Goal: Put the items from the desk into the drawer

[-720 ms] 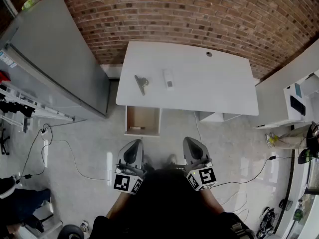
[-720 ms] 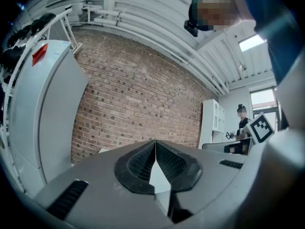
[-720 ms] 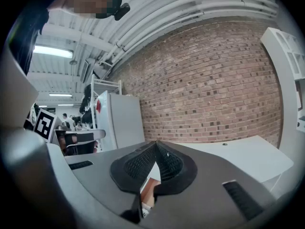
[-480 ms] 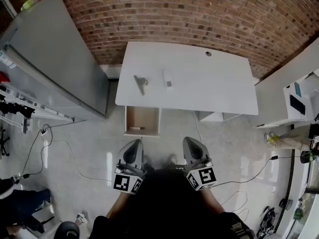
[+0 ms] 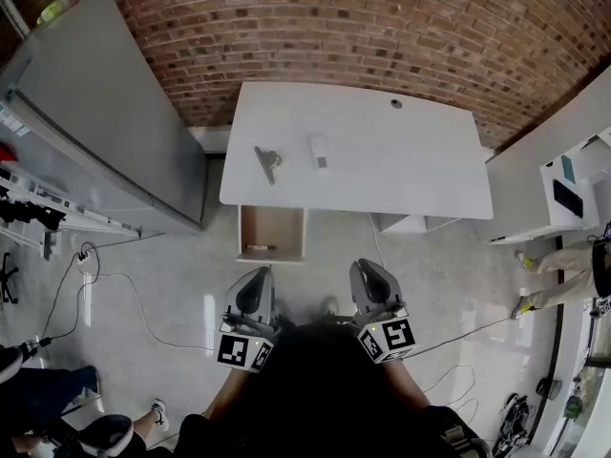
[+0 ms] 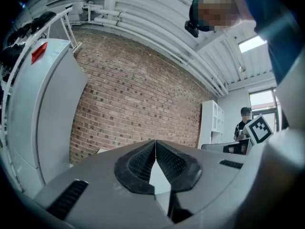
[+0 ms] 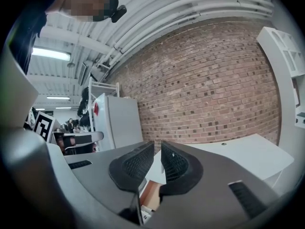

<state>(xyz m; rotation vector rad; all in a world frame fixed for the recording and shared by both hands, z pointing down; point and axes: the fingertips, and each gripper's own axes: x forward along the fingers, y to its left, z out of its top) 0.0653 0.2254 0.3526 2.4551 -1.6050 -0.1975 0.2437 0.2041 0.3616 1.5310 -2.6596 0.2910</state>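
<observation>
The white desk [image 5: 410,170] stands against the brick wall, well ahead of both grippers. On its left part lie a dark grey clip-like item [image 5: 268,163] and a small white oblong item [image 5: 320,152]. Under the desk's left front edge a drawer [image 5: 272,234] stands pulled out, its wooden inside showing. My left gripper [image 5: 254,292] and right gripper [image 5: 368,282] are held side by side over the floor, close to my body and short of the drawer. Both are shut with nothing in them, as the left gripper [image 6: 155,142] and right gripper [image 7: 157,144] show in their own views.
A tall grey cabinet [image 5: 105,113] stands left of the desk. White shelving [image 5: 573,179] is at the right, with a person's legs [image 5: 563,275] beside it. Cables [image 5: 124,294] run over the floor at the left, and another person's shoe [image 5: 95,434] is at the bottom left.
Both grippers have kept still. A person has walked into view at the right edge, and the shoe at the bottom left has shifted.
</observation>
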